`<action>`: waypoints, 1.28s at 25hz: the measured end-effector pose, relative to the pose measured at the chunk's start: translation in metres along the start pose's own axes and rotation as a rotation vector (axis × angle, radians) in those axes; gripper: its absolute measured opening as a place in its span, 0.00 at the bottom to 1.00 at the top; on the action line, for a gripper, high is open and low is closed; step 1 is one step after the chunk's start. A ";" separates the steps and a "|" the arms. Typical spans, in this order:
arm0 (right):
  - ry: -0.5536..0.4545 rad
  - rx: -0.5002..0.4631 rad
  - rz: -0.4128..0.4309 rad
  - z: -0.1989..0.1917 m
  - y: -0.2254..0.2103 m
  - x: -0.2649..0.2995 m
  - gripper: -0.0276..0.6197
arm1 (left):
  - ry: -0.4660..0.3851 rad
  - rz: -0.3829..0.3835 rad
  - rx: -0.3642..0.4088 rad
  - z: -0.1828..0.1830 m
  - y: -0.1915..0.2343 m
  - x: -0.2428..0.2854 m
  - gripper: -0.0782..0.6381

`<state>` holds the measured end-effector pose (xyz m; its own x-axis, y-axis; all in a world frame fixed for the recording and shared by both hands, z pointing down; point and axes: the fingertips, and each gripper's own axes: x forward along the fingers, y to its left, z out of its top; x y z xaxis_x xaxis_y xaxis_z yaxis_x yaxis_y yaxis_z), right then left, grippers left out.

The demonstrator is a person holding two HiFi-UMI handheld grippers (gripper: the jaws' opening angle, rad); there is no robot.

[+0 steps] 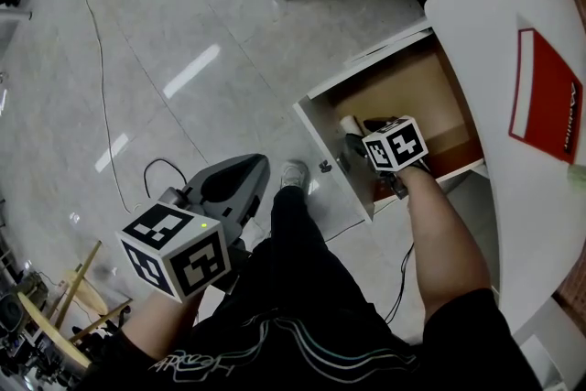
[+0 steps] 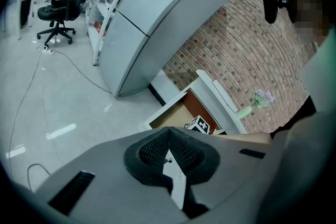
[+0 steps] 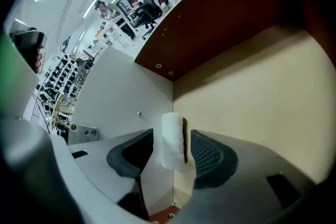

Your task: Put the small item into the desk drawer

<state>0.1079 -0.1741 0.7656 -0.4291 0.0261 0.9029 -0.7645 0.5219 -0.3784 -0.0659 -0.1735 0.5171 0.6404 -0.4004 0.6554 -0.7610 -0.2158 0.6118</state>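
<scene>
The desk drawer (image 1: 414, 85) is pulled open, with a pale wooden bottom (image 3: 252, 97) and a white front panel (image 1: 335, 162). My right gripper (image 3: 171, 135) reaches into it by the front corner and is open. A small white roll-shaped item (image 3: 172, 147) sits between its pads against the white panel, with a gap on each side. In the head view the item (image 1: 350, 124) shows just ahead of the right gripper (image 1: 355, 155). My left gripper (image 1: 231, 186) hangs low over the floor, away from the drawer. It is shut, with nothing between its pads (image 2: 181, 148).
The white desk top (image 1: 499, 41) carries a red booklet (image 1: 547, 96). A grey cabinet (image 2: 157, 18) stands beyond the drawer by a brick wall. A cable (image 1: 101, 96) runs across the tiled floor. The person's legs (image 1: 293, 288) and shoe (image 1: 293, 174) are beside the drawer front.
</scene>
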 end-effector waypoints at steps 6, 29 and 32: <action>-0.089 0.005 -0.039 0.010 0.012 -0.042 0.37 | -0.015 -0.027 0.028 0.004 -0.023 -0.010 0.14; -0.964 0.012 -0.016 0.001 0.260 -0.425 0.29 | -0.128 -0.243 0.347 -0.009 -0.198 -0.167 0.14; -1.039 0.021 -0.022 -0.019 0.297 -0.452 0.24 | -0.163 -0.278 0.404 -0.013 -0.226 -0.200 0.14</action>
<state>0.0843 -0.0149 0.2489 -0.6101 -0.7361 0.2930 -0.7814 0.4978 -0.3763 -0.0207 -0.0330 0.2533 0.8242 -0.4059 0.3950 -0.5643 -0.6479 0.5117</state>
